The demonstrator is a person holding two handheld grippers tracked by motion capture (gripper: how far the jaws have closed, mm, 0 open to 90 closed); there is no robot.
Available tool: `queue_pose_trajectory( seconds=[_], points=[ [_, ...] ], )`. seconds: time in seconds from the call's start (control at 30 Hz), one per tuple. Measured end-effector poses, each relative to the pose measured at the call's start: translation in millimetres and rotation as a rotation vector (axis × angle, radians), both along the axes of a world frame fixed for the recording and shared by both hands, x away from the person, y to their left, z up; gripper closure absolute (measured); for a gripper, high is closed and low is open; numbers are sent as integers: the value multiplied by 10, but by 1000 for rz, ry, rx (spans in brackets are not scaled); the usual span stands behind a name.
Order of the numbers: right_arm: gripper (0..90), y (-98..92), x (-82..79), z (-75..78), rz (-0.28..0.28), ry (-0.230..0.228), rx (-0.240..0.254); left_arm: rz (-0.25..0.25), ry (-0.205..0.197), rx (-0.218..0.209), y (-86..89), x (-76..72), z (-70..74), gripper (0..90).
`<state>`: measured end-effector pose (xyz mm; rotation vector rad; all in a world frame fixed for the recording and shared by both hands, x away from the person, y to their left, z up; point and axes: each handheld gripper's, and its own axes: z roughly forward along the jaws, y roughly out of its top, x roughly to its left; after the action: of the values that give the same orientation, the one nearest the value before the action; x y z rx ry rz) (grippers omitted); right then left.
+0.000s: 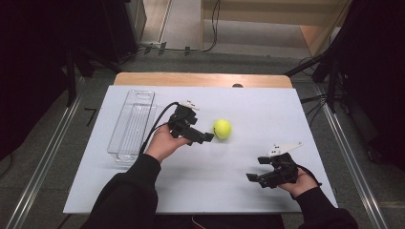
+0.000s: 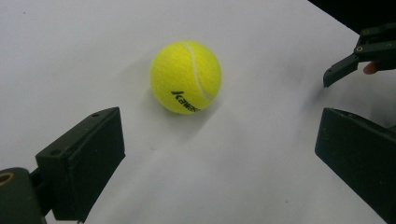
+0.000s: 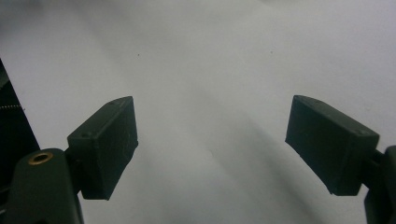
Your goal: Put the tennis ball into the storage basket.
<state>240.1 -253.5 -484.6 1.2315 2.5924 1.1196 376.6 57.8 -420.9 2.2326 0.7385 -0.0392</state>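
A yellow tennis ball (image 1: 222, 129) lies on the white table top (image 1: 267, 114), near its middle. My left gripper (image 1: 202, 131) is just left of the ball and points at it, jaws wide open. In the left gripper view the ball (image 2: 186, 77) rests a short way beyond the gripper (image 2: 217, 120), apart from both black jaws and slightly left of centre. My right gripper (image 1: 256, 168) hovers near the table's front right, open, pointing left. In the right gripper view its jaws (image 3: 210, 105) stand apart over bare white table with nothing between them.
A clear plastic bin (image 1: 132, 125), long and narrow, stands on the left part of the table. The right gripper (image 2: 362, 56) also appears at the upper right of the left gripper view. Metal rails run along the floor on both sides.
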Motion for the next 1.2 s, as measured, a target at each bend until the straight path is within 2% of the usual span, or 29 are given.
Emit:
queue_pose_trajectory(
  seconds=[0.3, 0.6, 0.67, 0.8, 1.13, 1.2],
  points=[
    [148, 1, 3, -3, 5, -1, -2, -24, -6, 1, -128, 95, 16, 20],
    [148, 6, -2, -1, 12, 5, 1, -45, -11, 20, -258, 192, -2, 20],
    [148, 2, 1, -3, 13, 1, 1, -40, -13, 9, -277, 206, -5, 20],
    [148, 5, -1, -11, 9, 6, 13, -45, -16, 17, -311, 233, -1, 37],
    [148, 11, -3, -7, -8, 5, 28, -43, -17, -5, -397, 301, 16, 37],
    [148, 2, 0, -3, -5, 2, 32, -48, -18, 1, -409, 311, 14, 37]
  ],
)
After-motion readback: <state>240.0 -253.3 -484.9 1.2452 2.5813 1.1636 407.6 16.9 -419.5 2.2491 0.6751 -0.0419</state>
